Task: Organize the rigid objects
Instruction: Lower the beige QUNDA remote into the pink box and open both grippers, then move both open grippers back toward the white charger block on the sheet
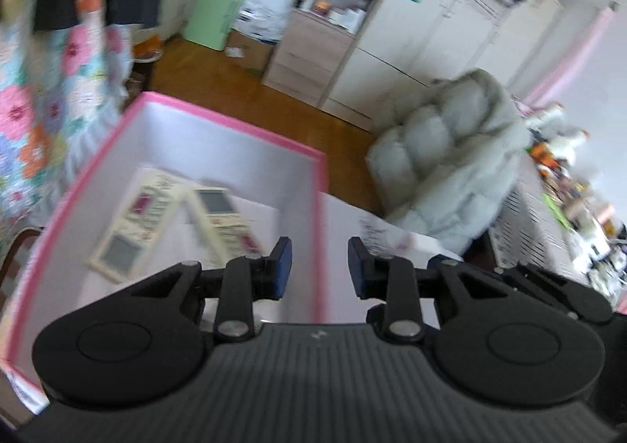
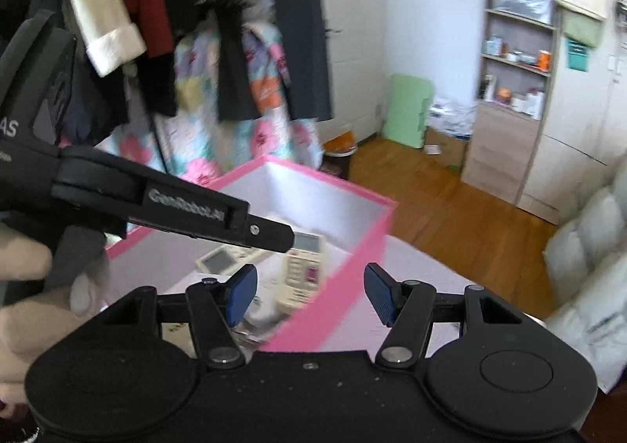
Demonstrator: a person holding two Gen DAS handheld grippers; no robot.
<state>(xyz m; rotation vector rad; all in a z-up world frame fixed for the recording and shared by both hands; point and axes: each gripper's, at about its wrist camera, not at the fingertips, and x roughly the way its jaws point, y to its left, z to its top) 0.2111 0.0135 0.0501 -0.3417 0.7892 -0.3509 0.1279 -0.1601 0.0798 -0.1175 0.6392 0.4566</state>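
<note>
Left gripper (image 1: 319, 266) released, nothing between pads, hovering over near right wall of pink box (image 1: 219, 118). Two remotes (image 1: 137, 223) lie inside box on white floor, left one (image 1: 135, 225) slanted, right one (image 1: 225, 219) touching it at far end (both blurred). Right gripper (image 2: 309, 296) also released, empty, above box's near right rim (image 2: 352, 266). Left tool's body (image 2: 156, 204) crosses right view from left. Table (image 1: 352, 223) under box. Grey jacket (image 1: 450, 165) far right; wood floor (image 1: 243, 90) beyond.
</note>
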